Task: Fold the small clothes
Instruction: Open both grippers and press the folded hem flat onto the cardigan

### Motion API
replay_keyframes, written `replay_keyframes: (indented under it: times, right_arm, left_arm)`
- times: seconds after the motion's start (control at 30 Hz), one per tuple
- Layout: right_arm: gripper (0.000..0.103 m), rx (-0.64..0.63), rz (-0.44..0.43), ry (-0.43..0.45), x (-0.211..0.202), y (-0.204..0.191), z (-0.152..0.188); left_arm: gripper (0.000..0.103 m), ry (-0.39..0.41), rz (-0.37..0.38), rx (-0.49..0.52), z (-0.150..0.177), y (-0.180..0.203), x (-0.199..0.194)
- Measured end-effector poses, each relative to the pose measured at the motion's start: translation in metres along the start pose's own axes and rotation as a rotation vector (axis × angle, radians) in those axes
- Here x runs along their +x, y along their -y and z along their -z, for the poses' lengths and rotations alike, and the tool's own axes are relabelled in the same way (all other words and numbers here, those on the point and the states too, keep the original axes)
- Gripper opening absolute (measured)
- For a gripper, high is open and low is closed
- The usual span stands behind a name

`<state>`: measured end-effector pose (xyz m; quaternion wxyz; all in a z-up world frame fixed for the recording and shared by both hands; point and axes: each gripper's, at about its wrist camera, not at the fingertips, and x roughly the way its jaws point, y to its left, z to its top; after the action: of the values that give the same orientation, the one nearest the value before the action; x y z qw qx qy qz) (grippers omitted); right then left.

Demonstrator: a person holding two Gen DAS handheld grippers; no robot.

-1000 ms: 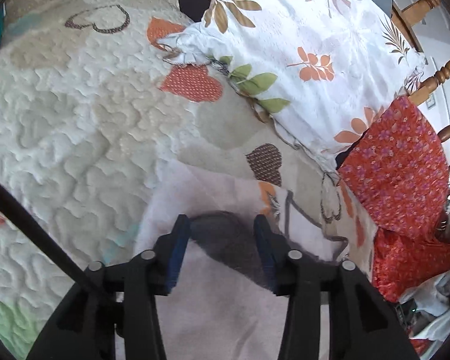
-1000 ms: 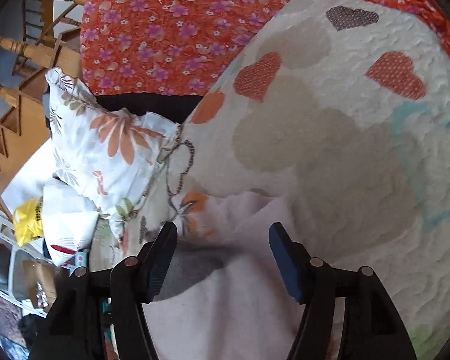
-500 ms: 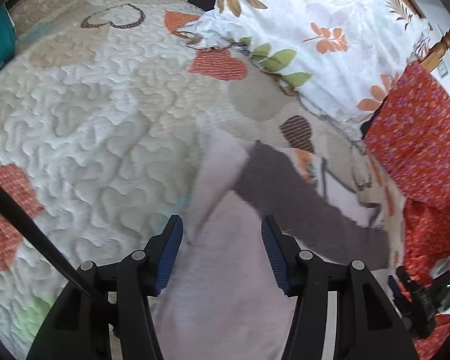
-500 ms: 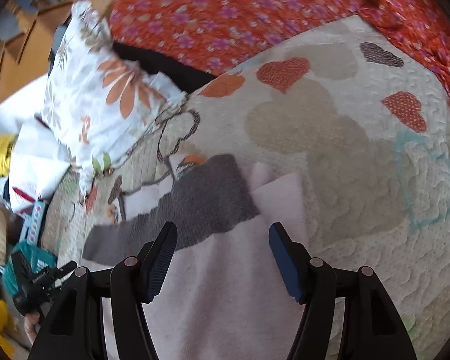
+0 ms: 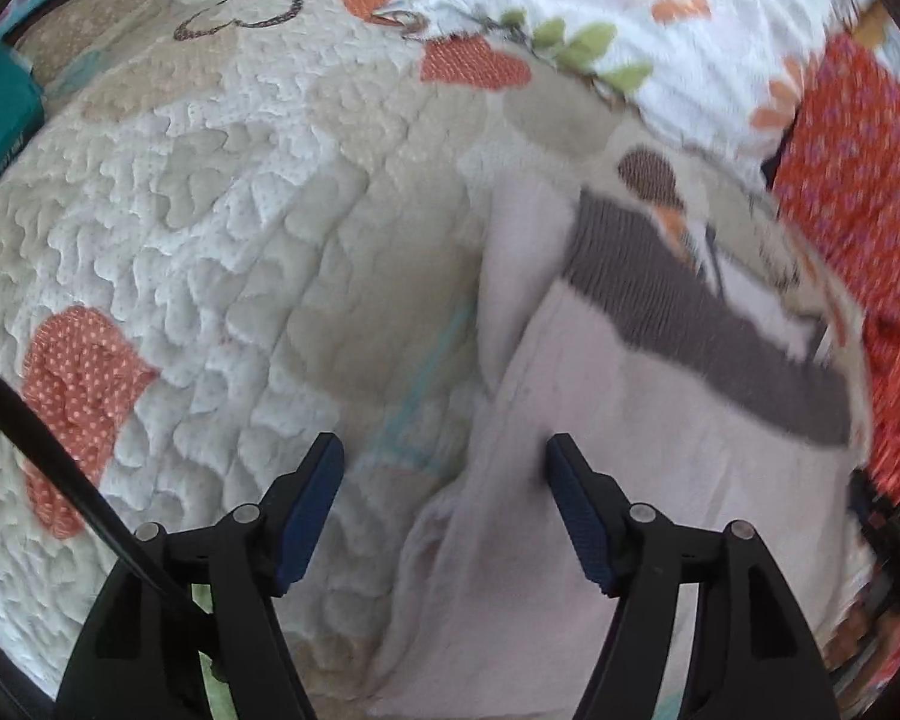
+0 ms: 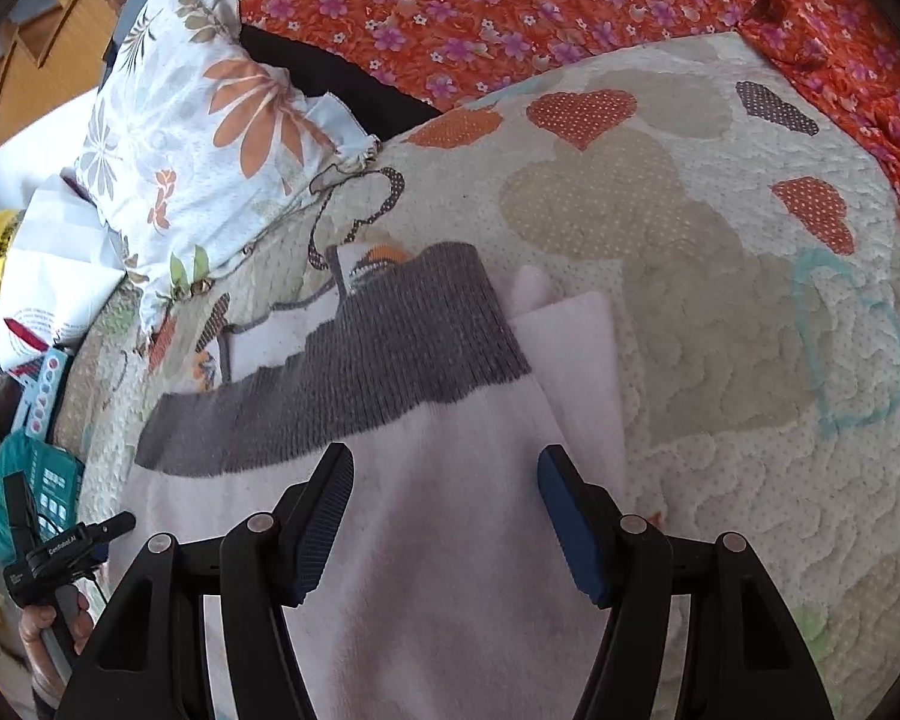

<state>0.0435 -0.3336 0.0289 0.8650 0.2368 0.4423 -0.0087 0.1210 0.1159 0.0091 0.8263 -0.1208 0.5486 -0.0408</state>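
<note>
We see a bed covered by a cream quilt [image 6: 720, 324] stitched with orange and tan hearts, filling most of both views. At its far edge lie an orange floral cloth [image 6: 510, 6] and, left of it, a white leaf-print pillow [image 6: 198, 120]. On the quilt's middle lies a pale pink garment [image 6: 438, 540] with a grey ribbed band [image 6: 354, 384] across its far end. Our left hand-held gripper [image 5: 444, 504] hangs wide open over the garment's left edge, gripping nothing. Our right hand-held gripper [image 6: 444, 516] is equally wide open above the pink fabric, empty.
</note>
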Motion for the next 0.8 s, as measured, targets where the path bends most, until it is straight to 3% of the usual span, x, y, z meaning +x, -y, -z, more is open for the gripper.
replay_keyframes:
  times: [0.1,0.3,0.5,0.6,0.8]
  right_arm:
    - [0.069,-0.010,0.020,0.000,-0.007,-0.002,0.007]
    - [0.069,0.022,0.003,0.026,-0.035,0.000,0.022]
    - [0.069,0.037,-0.011,0.050,-0.064,0.000,0.041]
    - [0.069,0.027,-0.006,0.073,-0.078,-0.004,0.047]
    - [0.069,0.014,-0.033,0.075,-0.096,-0.016,0.063]
  left_arm:
    - [0.070,0.042,-0.075,0.027,0.006,0.001,-0.009]
    - [0.070,0.164,-0.143,-0.010,0.016,-0.001,-0.041]
    - [0.070,0.359,-0.120,0.041,0.043,0.020,-0.097]
    - [0.078,0.432,-0.104,0.046,0.061,0.026,-0.118]
    - [0.081,0.363,-0.009,0.022,0.078,0.024,-0.120]
